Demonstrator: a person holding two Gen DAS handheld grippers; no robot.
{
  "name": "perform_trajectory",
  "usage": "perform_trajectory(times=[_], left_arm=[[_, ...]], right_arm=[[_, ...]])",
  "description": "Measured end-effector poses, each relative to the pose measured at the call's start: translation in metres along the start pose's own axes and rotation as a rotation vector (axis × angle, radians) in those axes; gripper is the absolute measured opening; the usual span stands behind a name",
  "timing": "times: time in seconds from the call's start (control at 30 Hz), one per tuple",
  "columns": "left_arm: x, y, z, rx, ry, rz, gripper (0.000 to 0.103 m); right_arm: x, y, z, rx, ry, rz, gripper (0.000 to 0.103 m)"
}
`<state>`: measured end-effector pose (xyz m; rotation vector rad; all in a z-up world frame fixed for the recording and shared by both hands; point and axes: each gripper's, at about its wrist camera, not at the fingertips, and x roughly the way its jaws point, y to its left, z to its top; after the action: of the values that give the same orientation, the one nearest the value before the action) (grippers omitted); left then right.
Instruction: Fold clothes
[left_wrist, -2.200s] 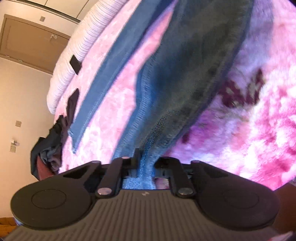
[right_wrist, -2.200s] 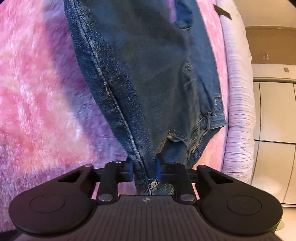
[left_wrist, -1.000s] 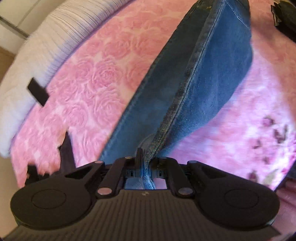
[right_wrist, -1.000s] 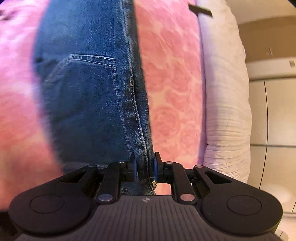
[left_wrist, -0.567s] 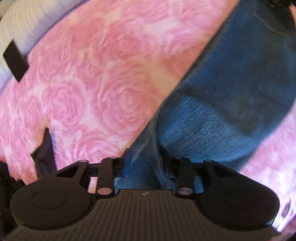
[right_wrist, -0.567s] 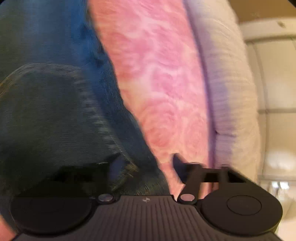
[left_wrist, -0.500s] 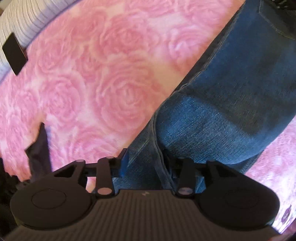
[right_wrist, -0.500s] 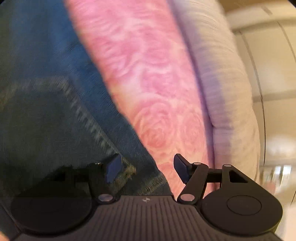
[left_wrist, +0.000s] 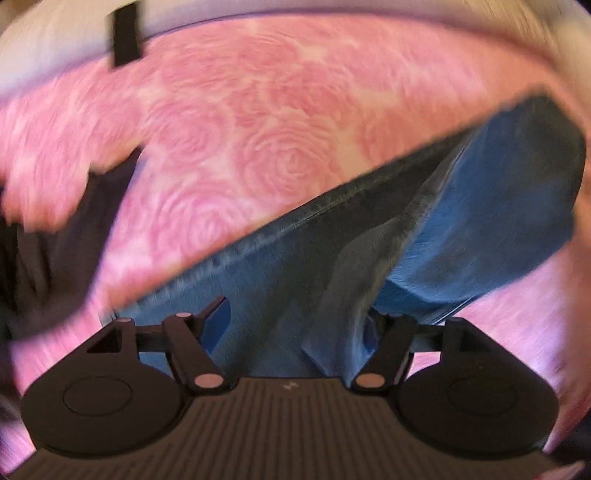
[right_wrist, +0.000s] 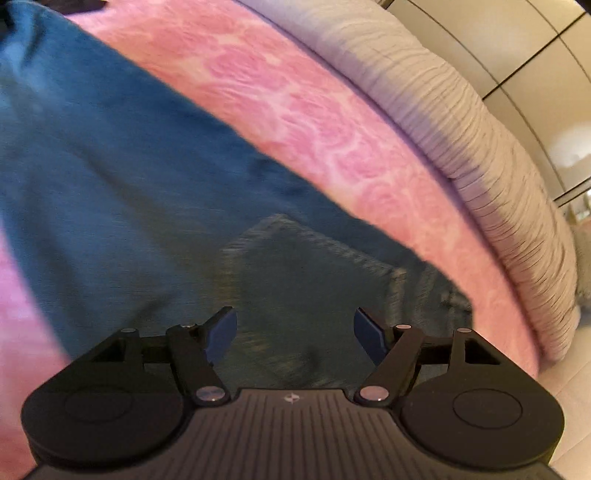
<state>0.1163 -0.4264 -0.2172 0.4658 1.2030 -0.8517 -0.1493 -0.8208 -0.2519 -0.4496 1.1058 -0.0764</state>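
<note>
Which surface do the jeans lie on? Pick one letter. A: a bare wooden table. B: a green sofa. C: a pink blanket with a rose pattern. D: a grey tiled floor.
C: the jeans lie spread on the pink rose-patterned blanket, which shows around them in both wrist views.

You are over a bed covered by a pink rose-patterned blanket (left_wrist: 258, 147), edged on its far side by a pale ribbed bedspread (right_wrist: 461, 122). 1 pair of blue denim jeans (right_wrist: 110, 155) lies flat on it, with a dark crumpled garment (left_wrist: 48, 258) lying nearby.
</note>
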Motion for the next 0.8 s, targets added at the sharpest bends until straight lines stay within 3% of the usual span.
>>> perform_trajectory(times=[0.13,0.3,0.43,0.5,0.63,0.8], left_arm=[[-0.01,0.024,-0.004,-0.147,-0.051,-0.019,0.067],[-0.023,0.011,-0.011,-0.057,-0.105,0.039,0.068],[-0.052,0.014,-0.025,-0.097,-0.162,-0.01,0.067],[-0.071,0.011,-0.035,-0.087,-0.188,0.004,0.067],[-0.103,-0.012,-0.062,0.005,-0.21,0.119,0.067],[-0.089,-0.062,-0.104,0.214,-0.113,0.203,0.068]], right_arm=[[-0.026,0.035,0.003,-0.003,-0.013,0.056,0.074],[-0.06,0.054,0.007,0.013,-0.029,0.064,0.074],[-0.089,0.06,0.007,-0.002,-0.059,0.07,0.074],[-0.105,0.064,0.005,-0.005,-0.087,0.068,0.075],[-0.131,0.071,-0.003,0.057,-0.145,0.083,0.078],[-0.154,0.097,-0.015,0.098,-0.164,0.125,0.078]])
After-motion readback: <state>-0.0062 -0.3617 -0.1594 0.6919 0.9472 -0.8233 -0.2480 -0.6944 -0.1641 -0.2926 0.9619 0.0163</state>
